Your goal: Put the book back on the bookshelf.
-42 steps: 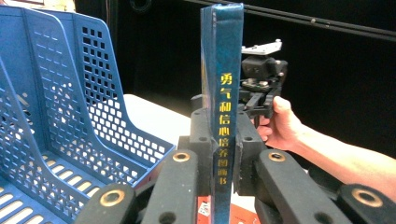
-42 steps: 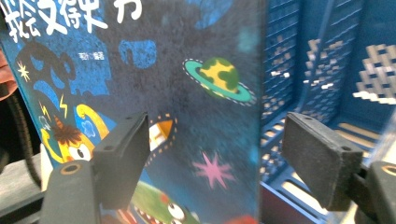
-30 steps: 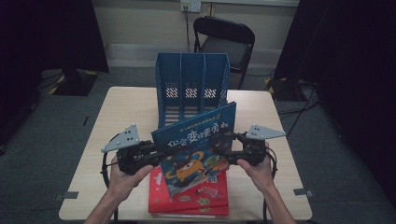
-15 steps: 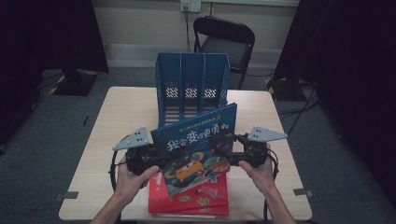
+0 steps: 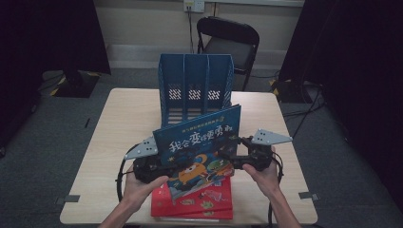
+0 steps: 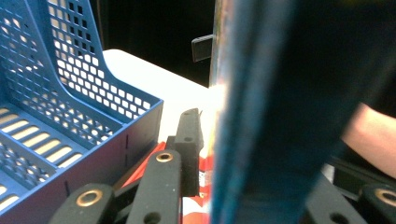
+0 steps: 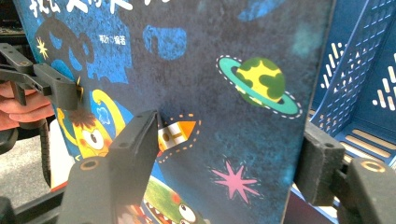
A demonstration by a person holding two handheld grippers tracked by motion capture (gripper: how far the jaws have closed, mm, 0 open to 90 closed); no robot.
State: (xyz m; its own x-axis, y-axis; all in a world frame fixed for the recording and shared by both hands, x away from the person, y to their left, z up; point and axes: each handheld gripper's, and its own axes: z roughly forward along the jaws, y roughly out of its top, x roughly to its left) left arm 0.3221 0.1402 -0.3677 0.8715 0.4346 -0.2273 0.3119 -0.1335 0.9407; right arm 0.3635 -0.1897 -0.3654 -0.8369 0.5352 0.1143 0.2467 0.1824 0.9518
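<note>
Picture book (image 5: 199,142) stands tilted above the red stack (image 5: 199,204), both grippers' fingers clenched on its side edges. Held upright, it likely suits sliding into the blue file rack (image 5: 196,83).

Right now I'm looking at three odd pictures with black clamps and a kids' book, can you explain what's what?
A person sits at a table and holds a hand-operated gripper in each hand. One picture looks down from above. The other two come from cameras riding on each gripper, looking along its fingers. The left gripper and the right gripper grip a blue picture book by its opposite side edges, holding it upright. Under it lies a red book. Behind stands a blue file rack with three slots. The left gripper view shows the book edge-on; the right gripper view shows its cover.
</note>
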